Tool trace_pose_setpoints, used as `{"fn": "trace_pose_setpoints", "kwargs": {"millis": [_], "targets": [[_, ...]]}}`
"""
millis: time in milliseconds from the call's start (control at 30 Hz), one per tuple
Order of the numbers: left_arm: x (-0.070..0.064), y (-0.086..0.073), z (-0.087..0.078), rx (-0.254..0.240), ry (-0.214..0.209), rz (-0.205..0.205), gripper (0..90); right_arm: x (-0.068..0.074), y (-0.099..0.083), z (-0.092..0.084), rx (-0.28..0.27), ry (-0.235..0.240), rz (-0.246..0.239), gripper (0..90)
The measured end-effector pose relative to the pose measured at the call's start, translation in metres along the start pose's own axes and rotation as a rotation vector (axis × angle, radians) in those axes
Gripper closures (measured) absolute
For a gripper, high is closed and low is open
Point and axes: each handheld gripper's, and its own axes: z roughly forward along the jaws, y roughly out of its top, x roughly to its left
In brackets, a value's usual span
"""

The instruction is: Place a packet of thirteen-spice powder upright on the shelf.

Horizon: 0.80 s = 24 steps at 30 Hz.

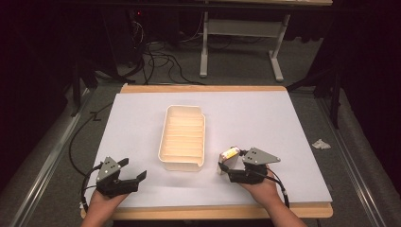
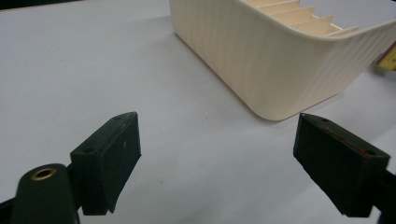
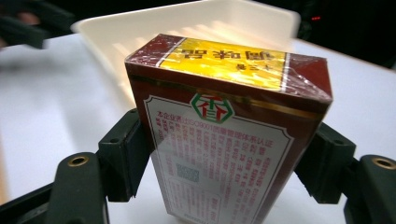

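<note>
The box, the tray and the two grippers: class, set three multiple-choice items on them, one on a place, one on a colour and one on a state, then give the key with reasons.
1. Where is the cream tray?
A. On the white sheet, between the two grippers
B. On the floor
C. In the left gripper

2. What colour is the top of the box?
A. Blue
B. Yellow with dark red ends
C. Green

3. What state is the left gripper in?
A. Shut on the tray
B. Shut on the box
C. Open, holding nothing

Key: 1 A, the high view shows it mid-table between the grippers. 2 B, the right gripper view shows the yellow panel. 3 C, its fingers stand wide apart over bare sheet, while the right gripper clamps the box.
</note>
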Motion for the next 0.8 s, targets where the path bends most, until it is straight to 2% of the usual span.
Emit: {"fn": "trace_pose_setpoints", "kwargs": {"millis": [100,233,333,467,667,800], "targets": [[0.000,0.000,0.000,0.002,0.000,-0.001,15.7,-0.009,-0.001,-0.005,-0.013,-0.082,0.007,28.3],[0.000,-0.001,0.000,0.006,-0.002,0.002,15.7,-0.020,-0.003,-0.010,-0.011,-0.164,0.016,28.3],[0.000,0.000,0.000,0.007,-0.002,0.002,15.7,-0.028,-0.005,-0.012,-0.001,-0.233,0.058,28.4],[0.000,0.000,0.000,0.007,-0.002,0.002,15.8,-0.033,-0.007,-0.013,0.016,-0.308,0.084,28.3],[0.000,0.000,0.000,0.007,-0.003,0.003,15.8,-0.038,-0.008,-0.016,0.021,-0.390,0.115,28.3],[0.000,0.000,0.000,0.006,-0.004,0.002,15.7,-0.041,-0.011,-0.014,0.042,-0.401,0.144,28.3]]}}
